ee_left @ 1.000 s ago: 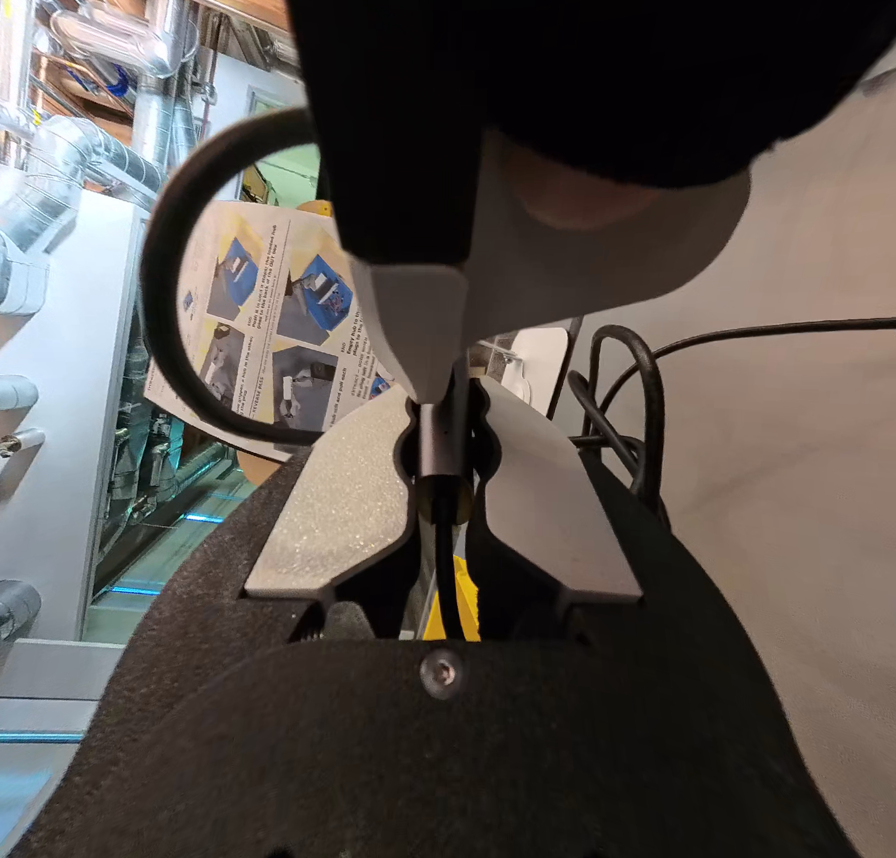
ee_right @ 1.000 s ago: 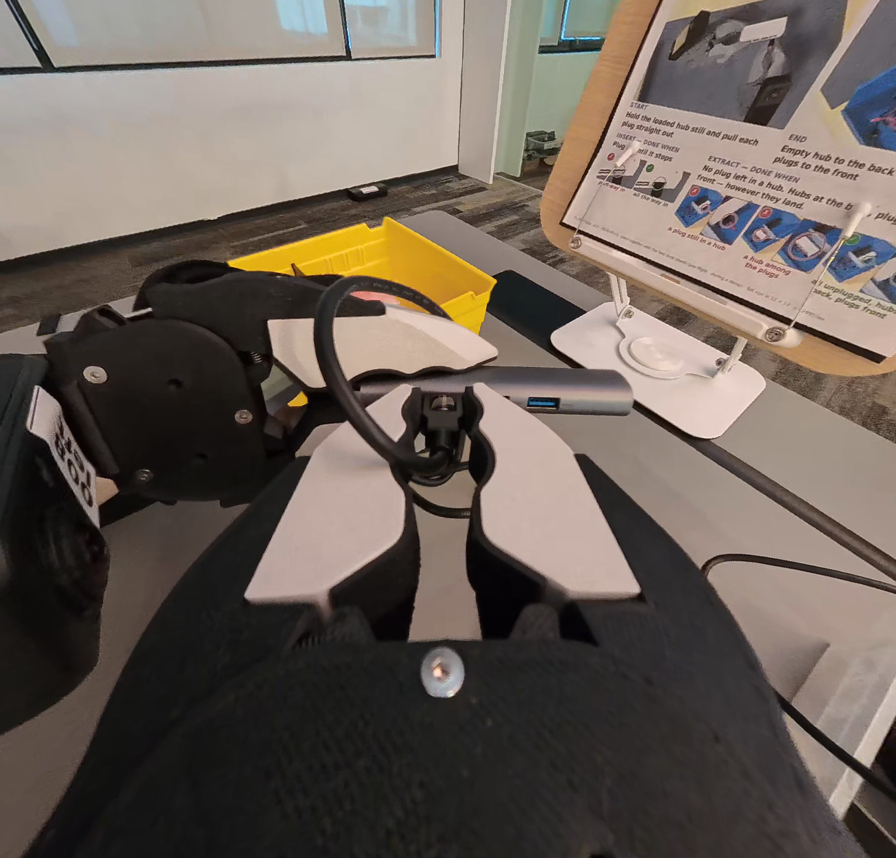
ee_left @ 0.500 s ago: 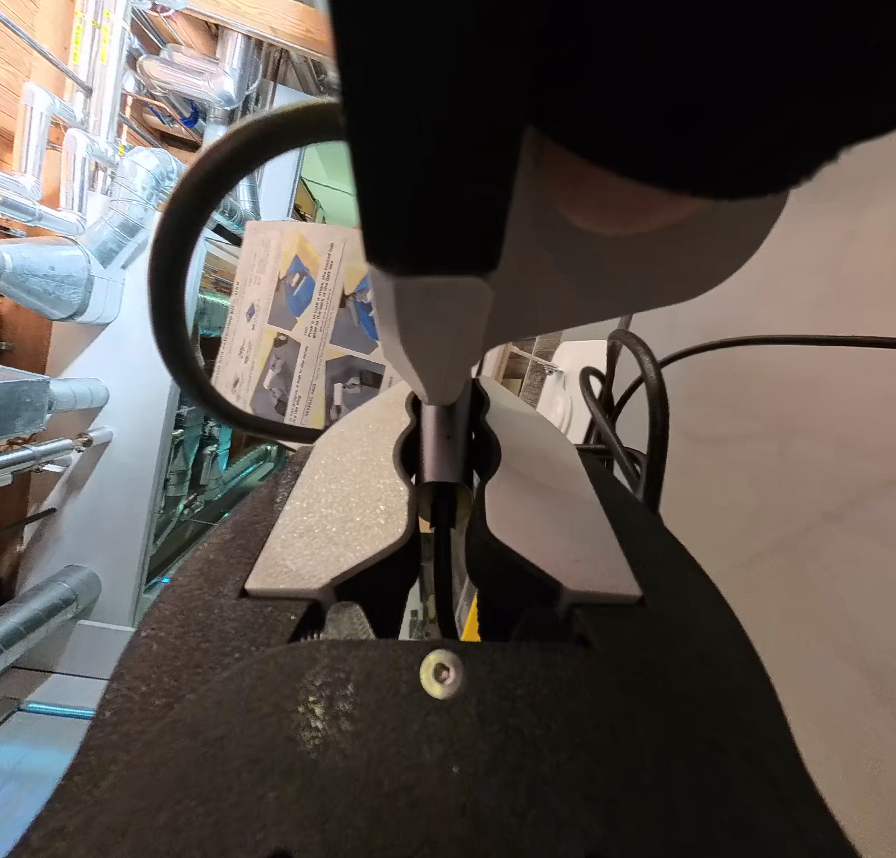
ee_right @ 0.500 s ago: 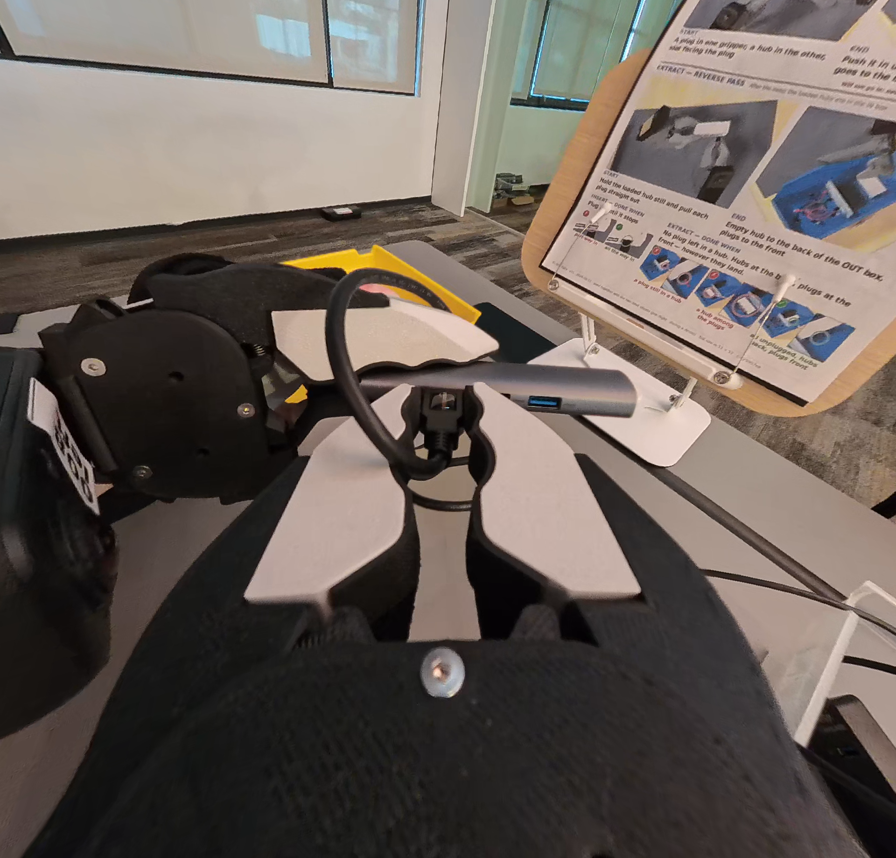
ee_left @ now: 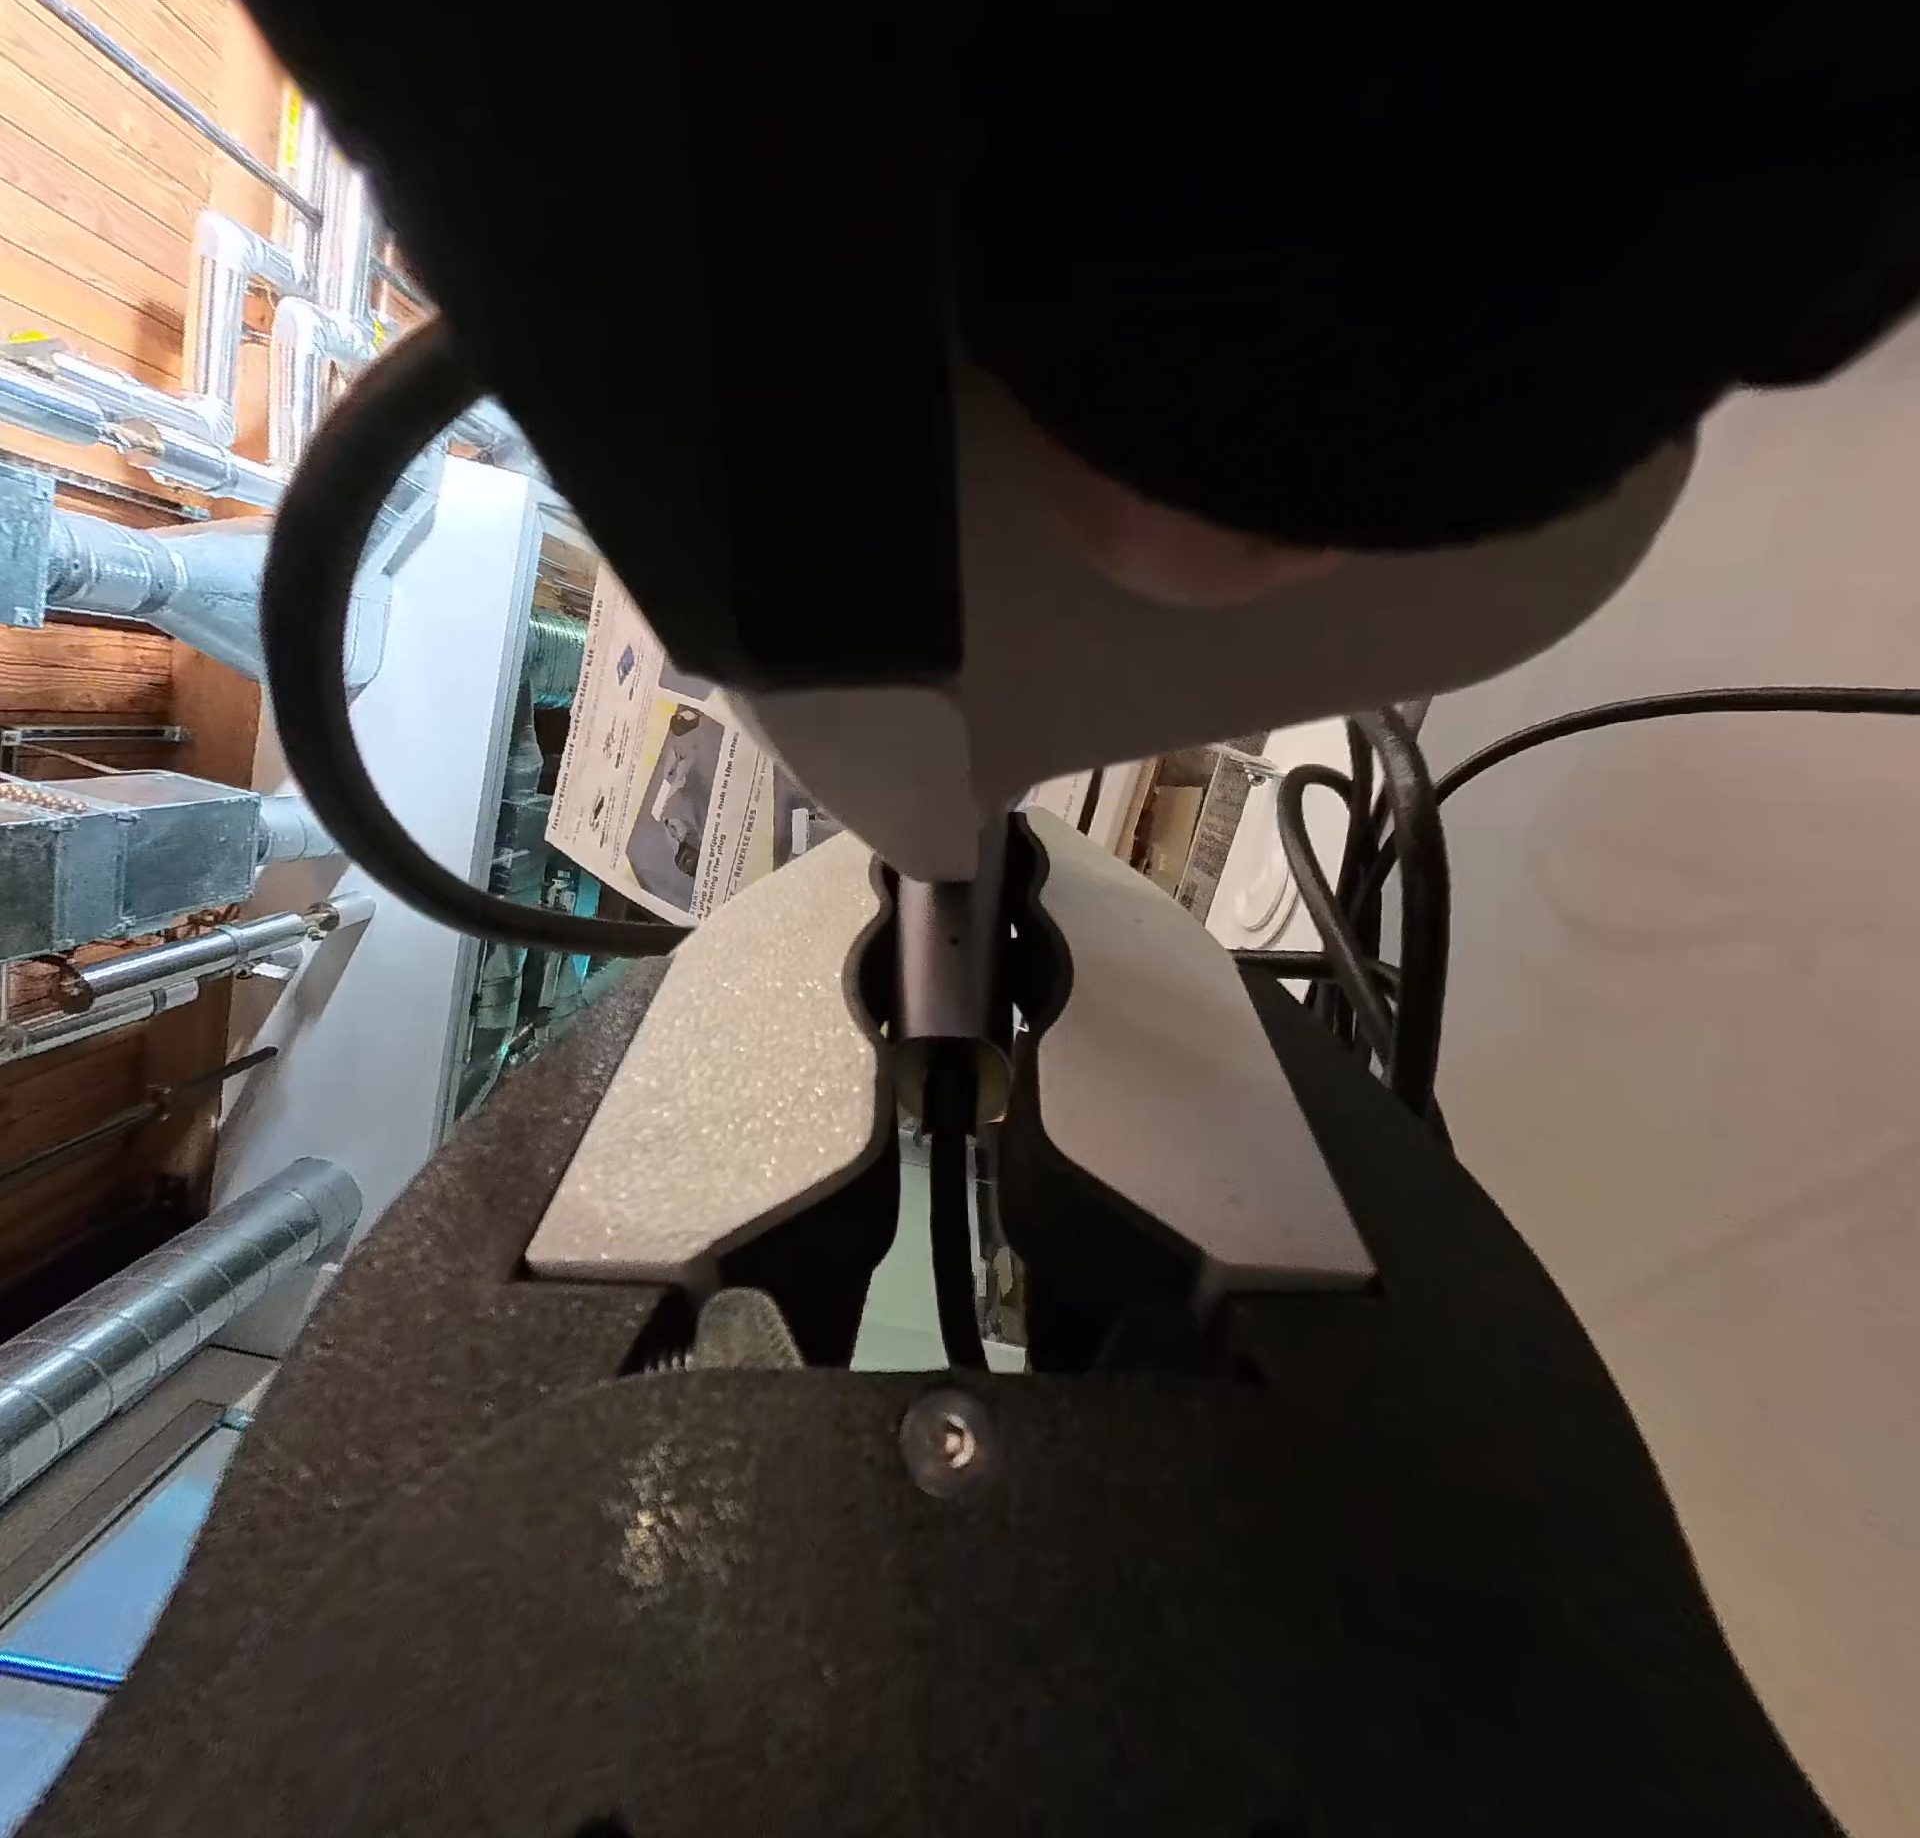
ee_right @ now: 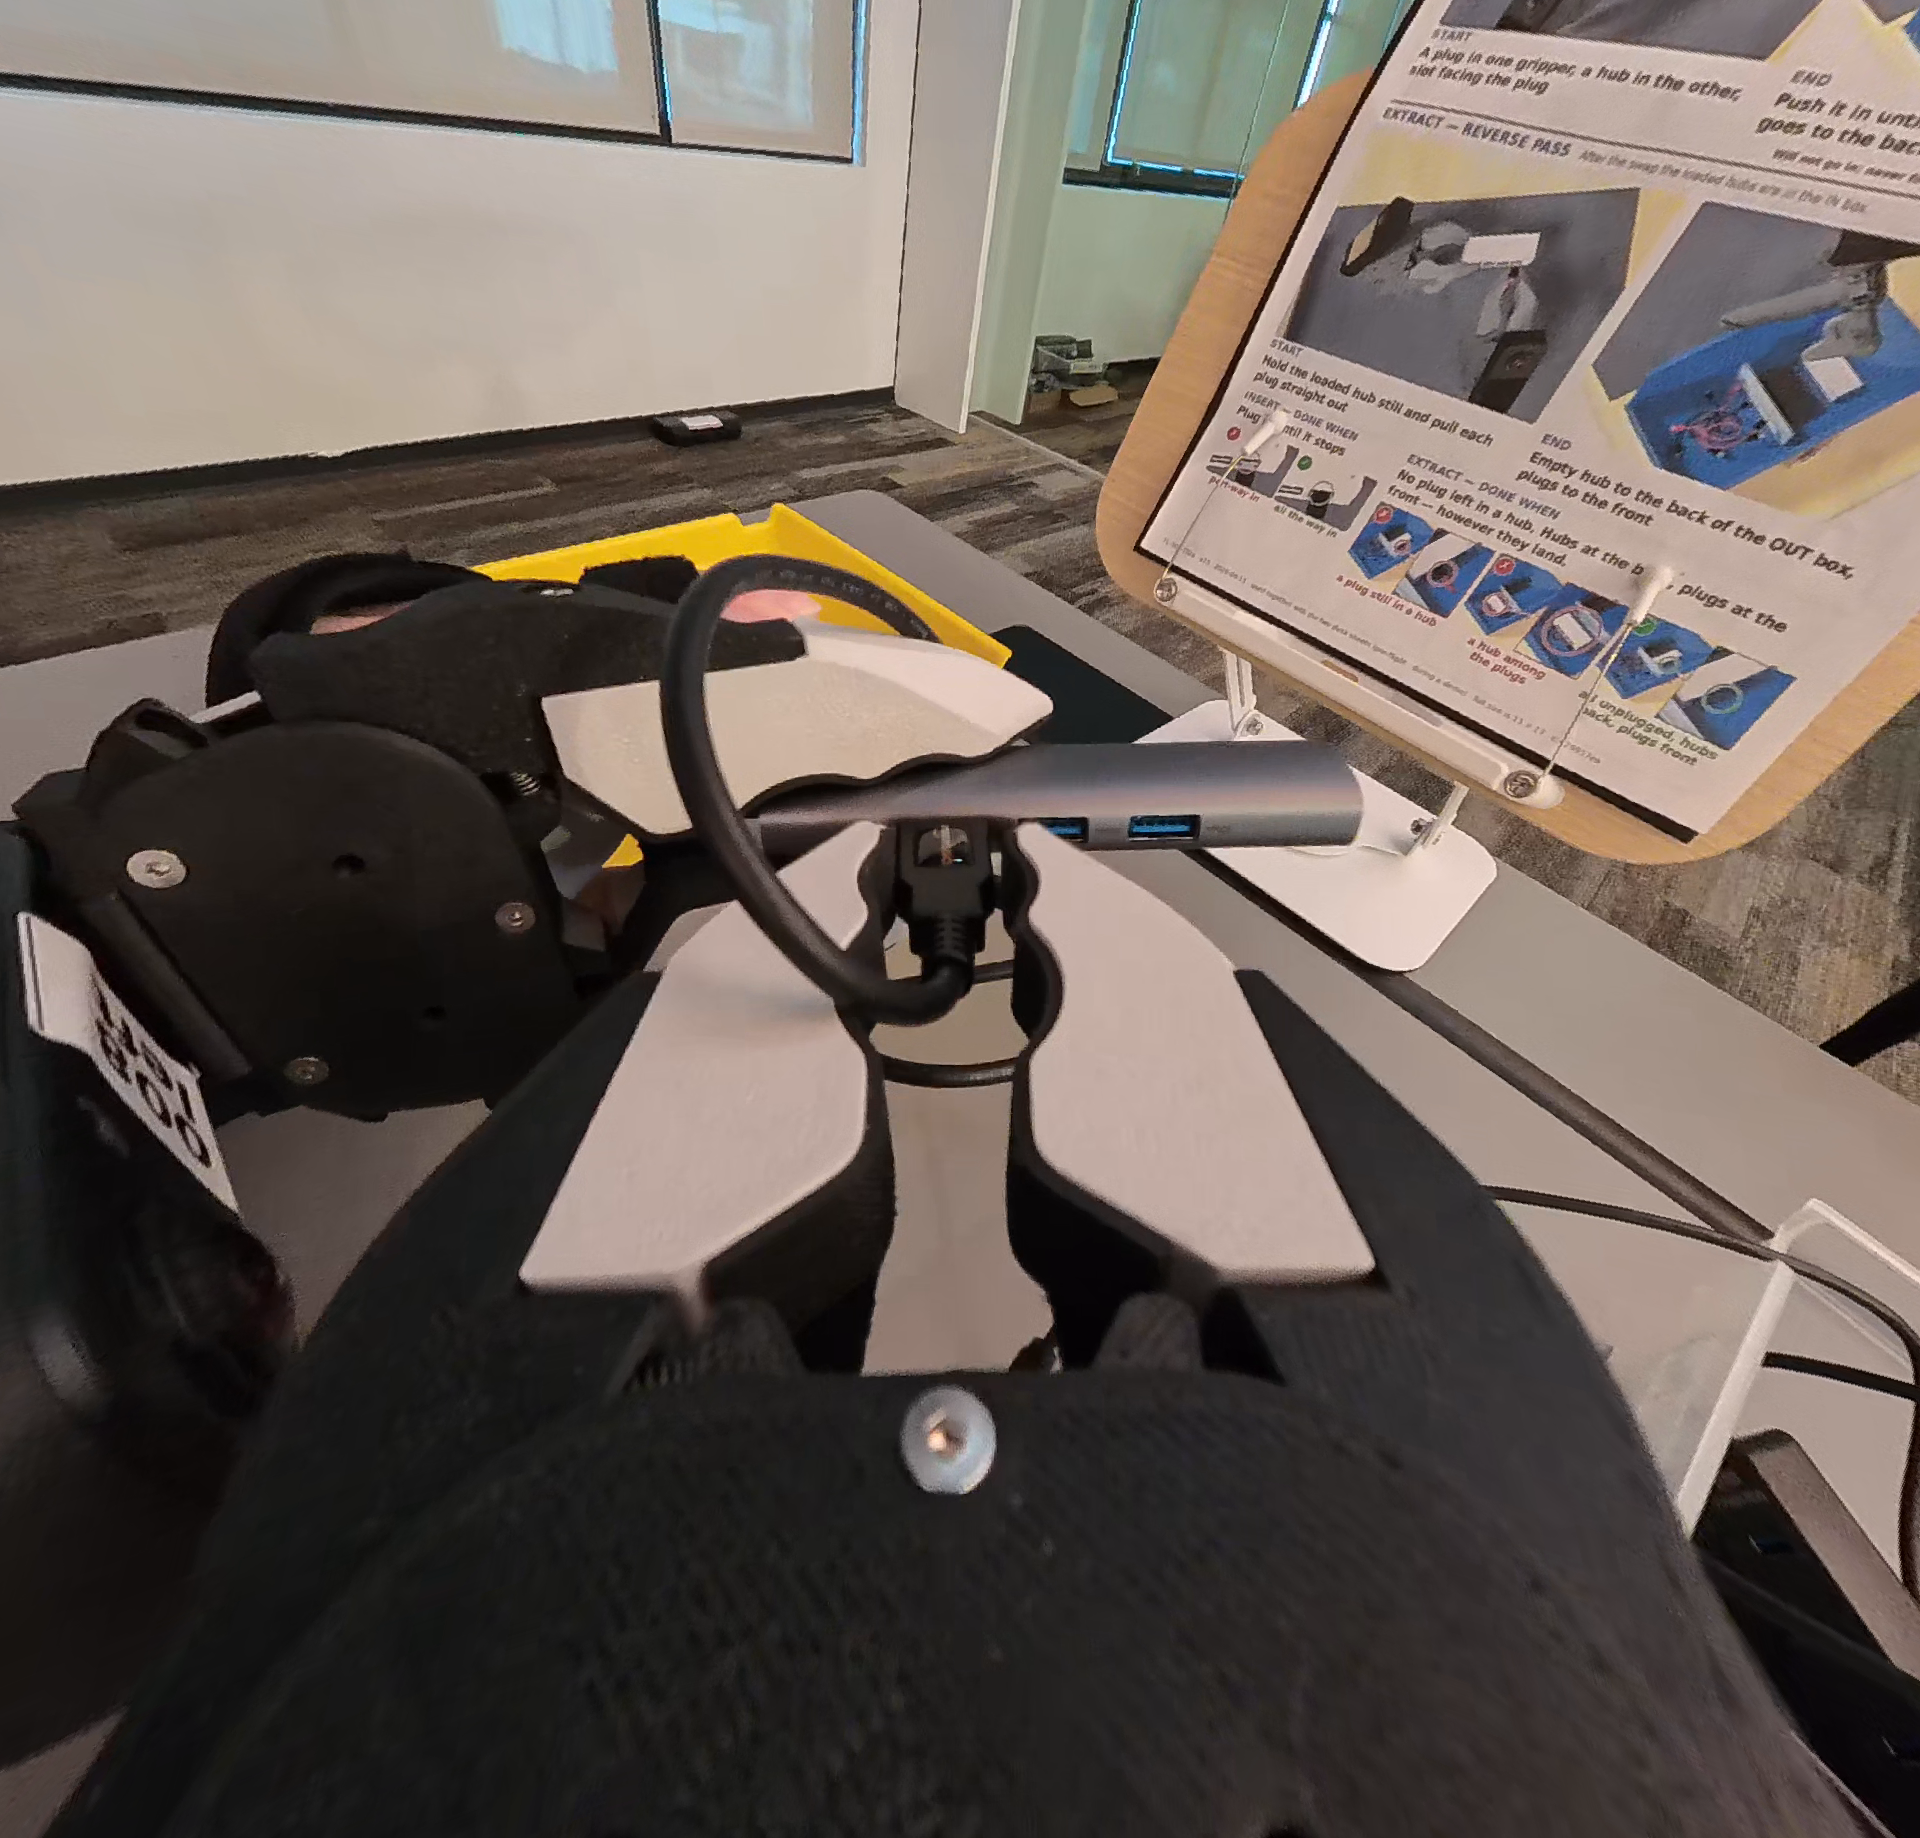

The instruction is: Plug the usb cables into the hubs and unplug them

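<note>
Your left gripper [ee_right: 997, 749]: jaws clamp the slim grey hub [ee_right: 1195, 796] (blue ports showing), mid-frame above the counter [ee_right: 1558, 1009] | your right gripper [ee_right: 951, 869]: jaws pinch the black plug [ee_right: 943, 900], cable looping left, touching hub.

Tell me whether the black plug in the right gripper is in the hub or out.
In, as far as shows: the black plug meets the grey hub's side with no gap. How deep it sits cannot be told.
</note>
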### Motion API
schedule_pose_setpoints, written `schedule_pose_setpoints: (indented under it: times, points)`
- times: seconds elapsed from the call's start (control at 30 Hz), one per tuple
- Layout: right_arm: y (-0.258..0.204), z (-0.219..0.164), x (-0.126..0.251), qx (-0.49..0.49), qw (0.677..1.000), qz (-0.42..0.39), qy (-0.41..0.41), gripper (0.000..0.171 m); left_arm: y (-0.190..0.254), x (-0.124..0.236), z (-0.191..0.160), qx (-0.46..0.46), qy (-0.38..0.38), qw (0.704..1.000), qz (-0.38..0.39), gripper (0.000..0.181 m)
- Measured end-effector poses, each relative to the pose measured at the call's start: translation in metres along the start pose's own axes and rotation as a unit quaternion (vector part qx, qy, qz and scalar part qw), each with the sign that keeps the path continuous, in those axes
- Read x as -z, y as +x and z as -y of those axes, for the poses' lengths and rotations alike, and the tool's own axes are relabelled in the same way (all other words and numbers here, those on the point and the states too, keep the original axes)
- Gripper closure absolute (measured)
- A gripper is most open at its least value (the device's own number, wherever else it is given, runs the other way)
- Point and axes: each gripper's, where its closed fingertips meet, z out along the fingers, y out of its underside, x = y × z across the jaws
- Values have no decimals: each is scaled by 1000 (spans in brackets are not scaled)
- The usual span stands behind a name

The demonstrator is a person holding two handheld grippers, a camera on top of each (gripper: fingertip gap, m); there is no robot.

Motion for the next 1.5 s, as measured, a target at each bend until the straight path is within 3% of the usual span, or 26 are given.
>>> schedule_pose_setpoints:
  times: [0.5,0.73,1.13,1.5]
  points:
    - [-2,-2,2,49,999,-15,-5,153,5,-2,1,22,12,1000,-18,164]
    - [-8,8,10,47,999,5,14,154,-9,9,13,-26,65,996,55,163]
    - [-11,9,10,30,997,74,20,154,-7,18,28,7,131,991,2,164]
    - [-7,0,4,1,995,103,13,154,6,11,20,21,82,996,-38,164]
